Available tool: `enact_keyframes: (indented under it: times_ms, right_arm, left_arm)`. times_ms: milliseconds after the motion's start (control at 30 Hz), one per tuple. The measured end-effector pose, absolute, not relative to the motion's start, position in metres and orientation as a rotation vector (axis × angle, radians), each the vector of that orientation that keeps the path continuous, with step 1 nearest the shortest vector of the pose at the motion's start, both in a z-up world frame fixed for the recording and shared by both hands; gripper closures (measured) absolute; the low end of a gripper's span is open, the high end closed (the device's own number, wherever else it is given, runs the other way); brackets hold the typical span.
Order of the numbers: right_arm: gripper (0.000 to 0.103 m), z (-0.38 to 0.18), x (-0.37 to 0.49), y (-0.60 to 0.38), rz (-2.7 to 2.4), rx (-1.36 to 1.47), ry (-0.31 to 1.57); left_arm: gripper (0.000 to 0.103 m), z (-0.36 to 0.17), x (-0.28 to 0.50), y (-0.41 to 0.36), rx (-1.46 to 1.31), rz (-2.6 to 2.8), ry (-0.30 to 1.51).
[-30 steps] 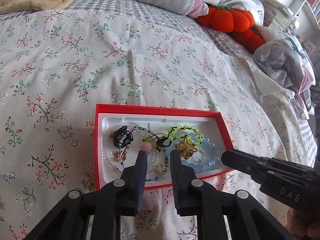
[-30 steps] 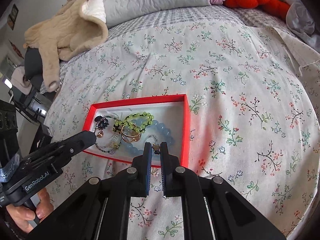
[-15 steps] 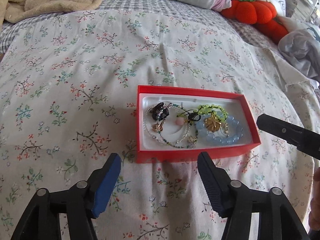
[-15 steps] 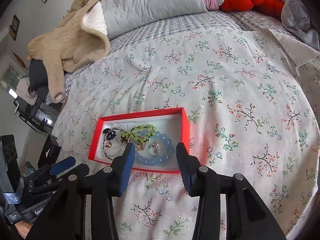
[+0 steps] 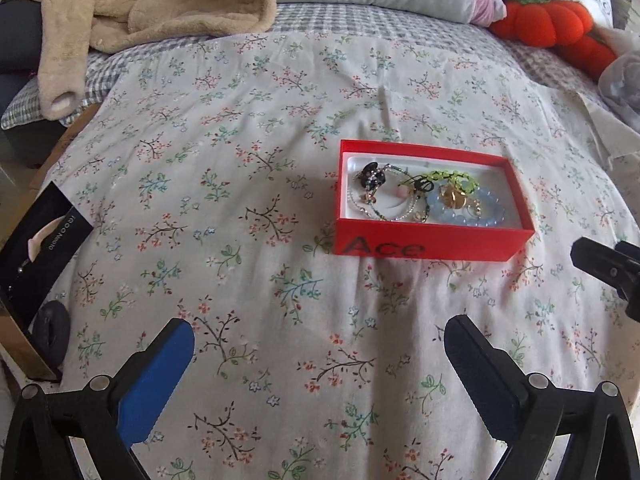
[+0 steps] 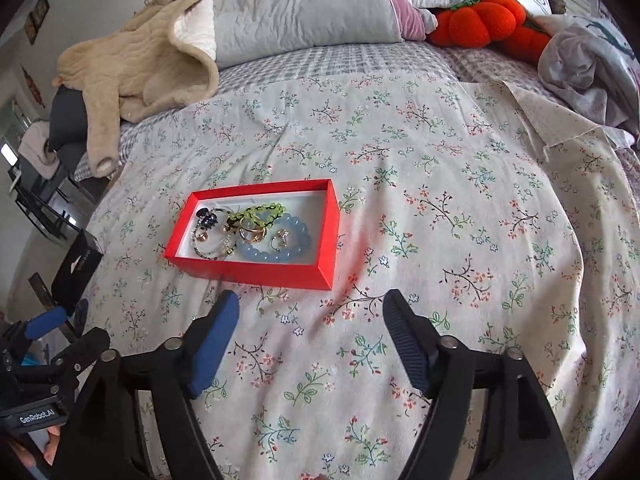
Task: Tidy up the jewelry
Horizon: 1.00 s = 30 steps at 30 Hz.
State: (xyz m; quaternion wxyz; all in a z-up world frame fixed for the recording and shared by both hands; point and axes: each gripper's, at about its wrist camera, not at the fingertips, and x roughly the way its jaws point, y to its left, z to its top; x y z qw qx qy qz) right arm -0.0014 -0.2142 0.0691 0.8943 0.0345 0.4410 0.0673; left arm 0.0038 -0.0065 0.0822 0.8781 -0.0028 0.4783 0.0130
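Observation:
A red box point(image 5: 432, 245) with a white lining sits on the floral bedspread; it also shows in the right wrist view point(image 6: 256, 269). Inside lie a light blue bead bracelet point(image 5: 480, 212), a green bead bracelet point(image 5: 448, 178), a gold ring piece point(image 5: 454, 196), a dark ornament point(image 5: 370, 178) and thin bead strands. The blue bracelet point(image 6: 276, 250) and green bracelet point(image 6: 264, 214) show in the right wrist view too. My left gripper point(image 5: 320, 354) is open and empty, well short of the box. My right gripper point(image 6: 310, 328) is open and empty, just in front of the box's near right corner.
A beige fleece jacket point(image 6: 136, 64) and a grey pillow point(image 6: 304, 4) lie at the head of the bed. An orange plush pumpkin point(image 6: 476, 20) and crumpled clothes point(image 6: 588, 64) are at the far right. A black box point(image 5: 36, 240) stands at the bed's left edge.
Both grippers went from nearly shut over the box to wide open, and both pulled back from it. The jewelry stays in the box.

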Motion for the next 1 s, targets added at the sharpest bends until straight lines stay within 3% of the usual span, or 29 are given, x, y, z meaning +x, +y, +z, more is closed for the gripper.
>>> enact_keyframes:
  times_ms: [267,1000]
  right_arm:
    - [0.012,0.058,-0.018,-0.199,0.063,0.024,0.957]
    - [0.012,0.002,0.011,-0.192,-0.034,-0.063,1.007]
  left_arm:
    - [0.000,0.075,0.000,0.003,-0.049,0.017,0.984]
    - [0.000,-0.008,0.039,-0.009,-0.006,-0.040,1.039]
